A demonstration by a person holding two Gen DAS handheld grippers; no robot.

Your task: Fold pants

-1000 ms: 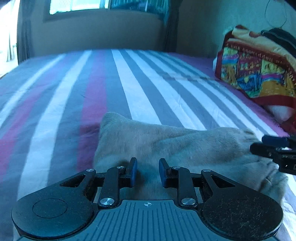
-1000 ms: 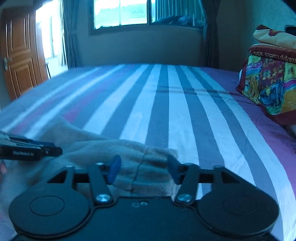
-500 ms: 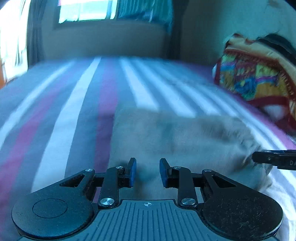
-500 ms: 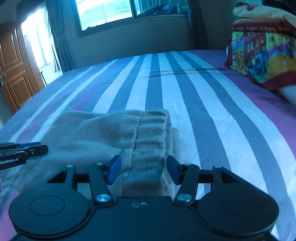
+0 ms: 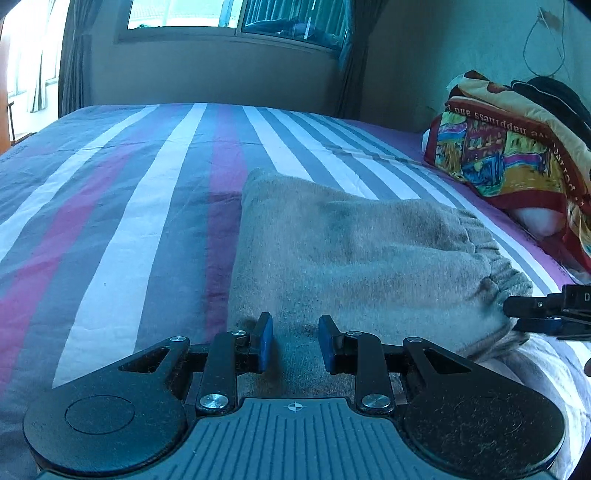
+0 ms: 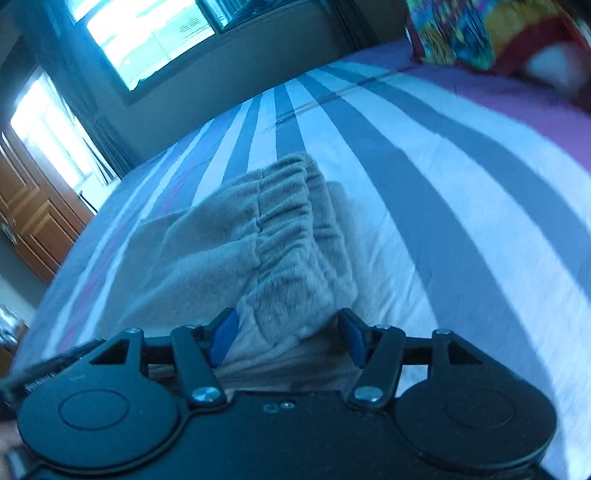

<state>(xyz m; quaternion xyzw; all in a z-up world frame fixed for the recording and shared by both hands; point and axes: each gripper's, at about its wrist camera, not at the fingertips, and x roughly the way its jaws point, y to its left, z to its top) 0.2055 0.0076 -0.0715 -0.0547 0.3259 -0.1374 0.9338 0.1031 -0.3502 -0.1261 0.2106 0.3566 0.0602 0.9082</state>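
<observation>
We are late in the fold, by the look of it: the pants (image 5: 369,258) lie as a compact grey-beige bundle on the striped bedspread (image 5: 129,206), the gathered elastic waistband (image 6: 291,221) stacked in layers at the bundle's right end. Our left gripper (image 5: 293,341) hangs low over the near edge of the cloth, its blue pads (image 5: 265,341) parted with only fabric showing beneath the gap, nothing pinched. Our right gripper (image 6: 286,341) sits tilted at the waistband end, jaws spread wide with the bunched layers bulging up between them, not clamped as far as we can see. In the left view its dark tips (image 5: 535,306) come in from the side, just at the waistband corner. The next move, we judge, is either a final fold or a tidy: both jaws would need to close on a full stack of layers, not just the top one, and lift together so the thick, soft cloth does not slump open. Beyond the bed, a window (image 5: 229,18) with dark curtains, a bright patterned blanket pile (image 5: 509,155) by the wall, and a wooden door (image 6: 33,221) off to the left.
</observation>
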